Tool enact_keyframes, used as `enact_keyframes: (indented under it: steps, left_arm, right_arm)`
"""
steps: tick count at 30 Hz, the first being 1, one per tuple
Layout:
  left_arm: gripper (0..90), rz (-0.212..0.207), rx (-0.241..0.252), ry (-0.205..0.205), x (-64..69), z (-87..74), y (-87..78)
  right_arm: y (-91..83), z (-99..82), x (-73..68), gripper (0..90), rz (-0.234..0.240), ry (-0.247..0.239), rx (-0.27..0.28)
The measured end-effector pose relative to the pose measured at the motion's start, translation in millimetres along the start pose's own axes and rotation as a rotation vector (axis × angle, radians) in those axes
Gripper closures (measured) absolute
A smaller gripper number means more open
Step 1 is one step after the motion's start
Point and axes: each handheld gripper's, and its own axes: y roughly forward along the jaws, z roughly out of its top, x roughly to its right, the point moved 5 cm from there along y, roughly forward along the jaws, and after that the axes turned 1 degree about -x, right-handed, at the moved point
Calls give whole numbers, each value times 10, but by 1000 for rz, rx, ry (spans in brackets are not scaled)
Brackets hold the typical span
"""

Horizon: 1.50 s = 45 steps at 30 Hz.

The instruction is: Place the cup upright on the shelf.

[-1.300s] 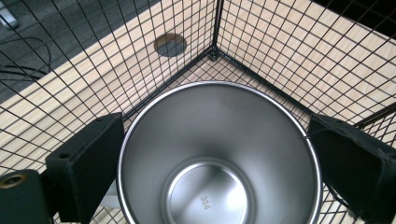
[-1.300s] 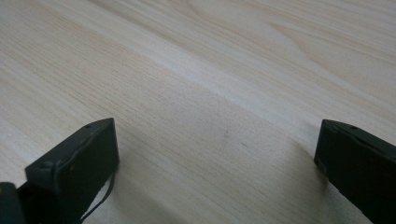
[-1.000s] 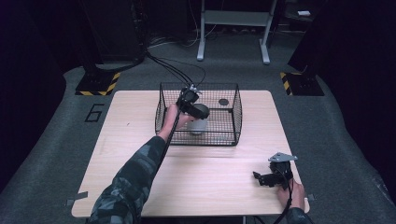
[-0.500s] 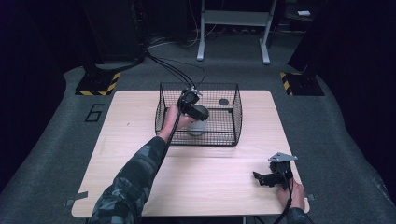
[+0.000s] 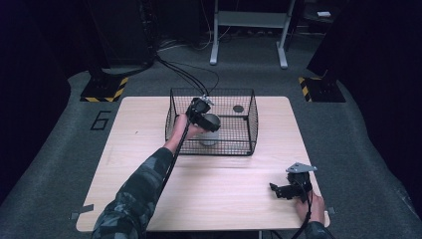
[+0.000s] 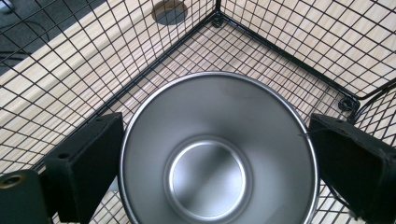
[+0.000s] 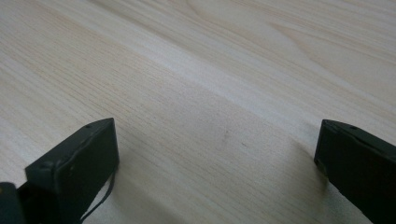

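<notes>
My left fingers (image 6: 219, 154) straddle the steel cup (image 6: 219, 154) in the wire basket (image 5: 251, 119), spread beside its slick, stiff, light rim.

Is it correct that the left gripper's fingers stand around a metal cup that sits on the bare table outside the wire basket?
Not quite. The left gripper view shows the metal cup inside the wire basket, on its mesh floor. The left gripper does have its fingers around it.
</notes>
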Motion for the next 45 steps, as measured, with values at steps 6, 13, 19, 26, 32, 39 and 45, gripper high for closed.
enact_keyframes:
  steps: [6, 13, 19, 26, 32, 39, 45]
  left_arm:
    - [64, 1, 6, -6, -3, -3, -5]
    - [61, 5, 14, -31, -26, -13, -21]
    - [16, -14, 52, -47, -13, 33, -107]
    - [2, -16, 71, -36, 6, 80, -276]
    - [2, 8, 94, -25, 58, 66, -520]
    - [2, 3, 136, -17, 153, -49, -854]
    - [2, 1, 166, 1, 246, -194, -1147]
  right_arm:
    - [0, 0, 0, 0, 0, 0, 0]
    - [0, 0, 0, 0, 0, 0, 0]
    - [-2, -3, 4, 0, 1, -7, -3]
    - [-1, -3, 4, 0, 1, -7, -3]
    - [-2, -3, 4, 0, 1, -7, -3]
    - [-2, -3, 4, 0, 1, -7, -3]
    - [-1, -2, 3, 0, 1, -7, -3]
